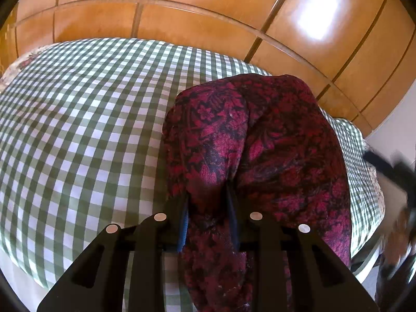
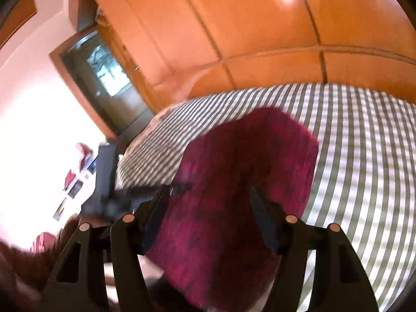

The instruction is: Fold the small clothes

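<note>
The left gripper (image 1: pixel 208 202) has its jaws clamped on a bunched fold of the red patterned garment (image 1: pixel 260 143), which drapes ahead over the checked bedcover (image 1: pixel 78 117). The right gripper (image 2: pixel 208 195) has its jaws apart, the garment blurred between them.

Layout of the scene. The garment (image 1: pixel 260 156) lies on the bed cover (image 1: pixel 78 130), toward its right side and reaching to the near edge. A bunch of its cloth sits between the jaws of the left gripper (image 1: pixel 209 208). The right gripper (image 2: pixel 208 202) stands above the garment, jaws apart on either side of it. The wardrobe (image 1: pixel 208 20) rises behind the bed. In the right wrist view, a doorway (image 2: pixel 104 78) stands left of the wardrobe.
</note>
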